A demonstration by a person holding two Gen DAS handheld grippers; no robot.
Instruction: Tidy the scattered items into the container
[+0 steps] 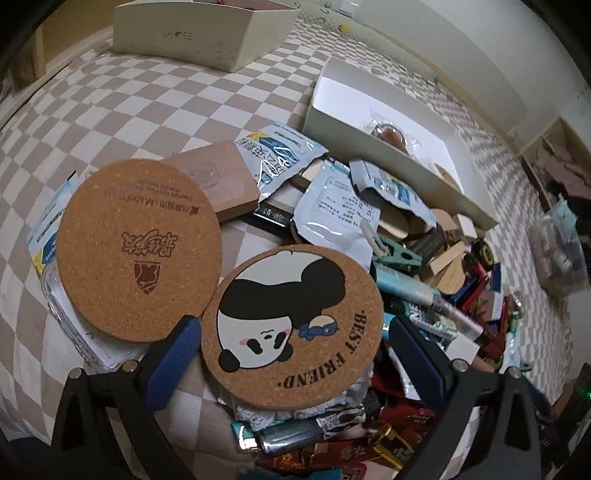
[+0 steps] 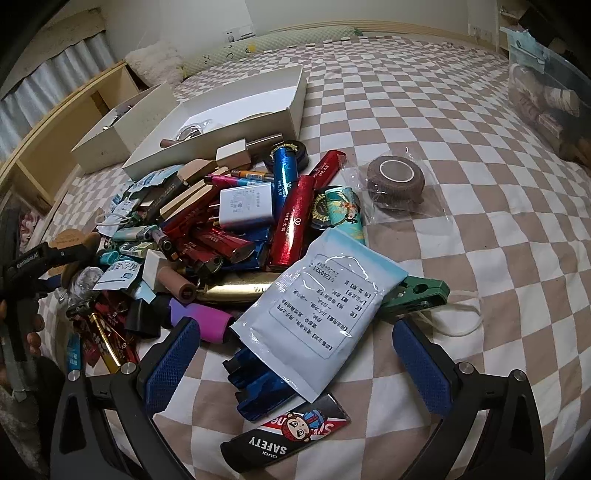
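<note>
Bed cover (image 2: pixel 443 122): brown-and-white check cloth, filling both views, carrying everything below.
White container (image 2: pixel 236 110): open shallow box at 11 o'clock of the pile in the right wrist view, its near wall touching the pile; in the left wrist view it sits at 1 o'clock with a small wrapped brown item inside.
Cream box (image 1: pixel 199 33): a second, taller box at 11 o'clock in the left wrist view, well apart from the pile.
Scattered pile (image 2: pixel 221 229): lighters, sachets, a white charger and wooden blocks heaped at centre-left of the right wrist view.
Panda coaster (image 1: pixel 291 325): round cork, printed "BEST FRIEND", lying on the pile between the left gripper's fingers.
Plain cork coaster (image 1: pixel 138 249): at 10 o'clock of the panda coaster, their edges just touching or overlapping.
White sachet (image 2: pixel 321 310): printed pouch lying between the right gripper's fingers, over a blue lighter.
Tape roll (image 2: pixel 395 181): brown, in a clear bag, at 1 o'clock of the pile, just beside it.
Safety lighter (image 2: pixel 284 439): black, at 6 o'clock, near the lens.
Left gripper (image 1: pixel 291 354): fingers spread wide on either side of the panda coaster, not pressing on it.
Right gripper (image 2: pixel 295 362): fingers spread wide, the sachet between them, unclamped.
</note>
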